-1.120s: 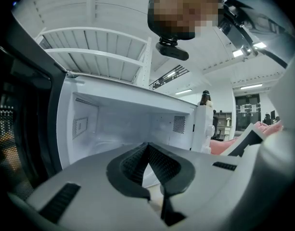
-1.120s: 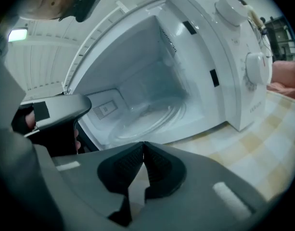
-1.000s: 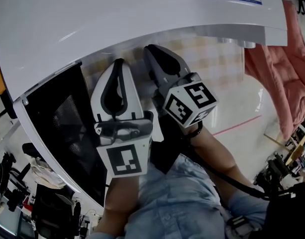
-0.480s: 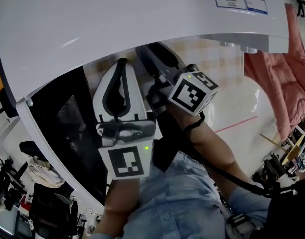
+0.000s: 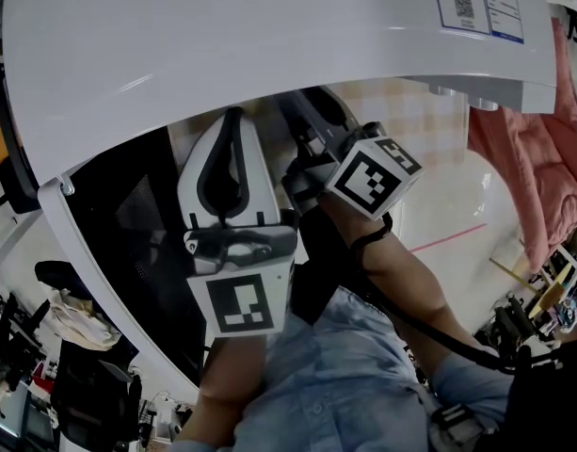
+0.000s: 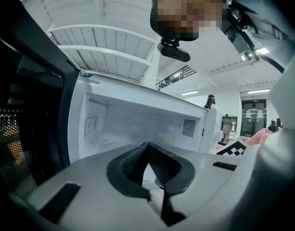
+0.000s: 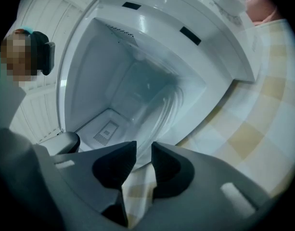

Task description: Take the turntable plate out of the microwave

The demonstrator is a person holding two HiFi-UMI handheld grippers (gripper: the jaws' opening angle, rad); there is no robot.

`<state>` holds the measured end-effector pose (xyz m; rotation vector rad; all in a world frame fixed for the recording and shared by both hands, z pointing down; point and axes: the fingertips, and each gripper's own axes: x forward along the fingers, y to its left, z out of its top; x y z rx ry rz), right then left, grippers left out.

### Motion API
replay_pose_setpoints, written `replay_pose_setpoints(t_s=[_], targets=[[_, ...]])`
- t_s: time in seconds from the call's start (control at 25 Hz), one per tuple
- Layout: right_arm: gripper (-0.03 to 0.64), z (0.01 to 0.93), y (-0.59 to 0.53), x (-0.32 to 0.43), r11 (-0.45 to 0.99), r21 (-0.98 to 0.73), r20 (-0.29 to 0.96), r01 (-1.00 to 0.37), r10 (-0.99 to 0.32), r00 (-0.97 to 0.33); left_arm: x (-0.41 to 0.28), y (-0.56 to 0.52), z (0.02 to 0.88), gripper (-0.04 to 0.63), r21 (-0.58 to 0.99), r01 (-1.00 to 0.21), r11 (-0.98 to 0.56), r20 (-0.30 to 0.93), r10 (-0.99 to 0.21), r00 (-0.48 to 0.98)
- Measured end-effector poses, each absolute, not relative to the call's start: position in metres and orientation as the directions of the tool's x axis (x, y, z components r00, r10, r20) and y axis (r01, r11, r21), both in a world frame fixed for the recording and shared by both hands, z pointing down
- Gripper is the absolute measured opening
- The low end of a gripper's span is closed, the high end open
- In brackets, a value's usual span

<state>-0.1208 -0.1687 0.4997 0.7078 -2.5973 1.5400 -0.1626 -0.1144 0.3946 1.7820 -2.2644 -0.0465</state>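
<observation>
Checked tabletop (image 7: 253,129) nearest, right gripper (image 7: 143,150) over it, jaws slightly apart, just closing, nothing between them, left gripper (image 6: 147,146) alongside, jaws together, empty, glass plate (image 7: 154,107) just beyond the right tips, flat inside the open microwave (image 7: 219,47)

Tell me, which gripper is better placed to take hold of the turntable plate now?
Probably the right. The right gripper faces the turntable plate inside the microwave; its jaws, which have just been closing partway, stand apart with nothing between them. The left gripper has its jaws together.
</observation>
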Motion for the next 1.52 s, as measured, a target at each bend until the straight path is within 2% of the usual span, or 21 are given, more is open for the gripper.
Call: replay_pose_setpoints(t_s=[0.8,0.92,1.08,1.52], targets=[[0.087,0.505,-0.138,-0.088,0.355,-0.845,0.262,-0.399,-0.376,-0.889,-0.138,-0.107,0.387,0.008,0.172,-0.962,0.213,0.171,-0.968,-0.183],[0.101,0.505,-0.139,-0.089,0.357,-0.85,0.256,-0.387,-0.363,-0.896,-0.138,-0.109,0.385,0.008,0.169,-0.962,0.212,0.17,-0.968,-0.183],[0.16,0.503,-0.147,-0.093,0.34,-0.868,0.237,-0.363,-0.36,-0.902,-0.138,-0.112,0.383,0.008,0.17,-0.962,0.212,0.167,-0.969,-0.184],[0.161,0.504,-0.174,-0.107,0.312,-0.883,0.233,-0.35,-0.356,-0.905,-0.149,-0.123,0.385,0.008,0.174,-0.957,0.234,0.178,-0.963,-0.203]])
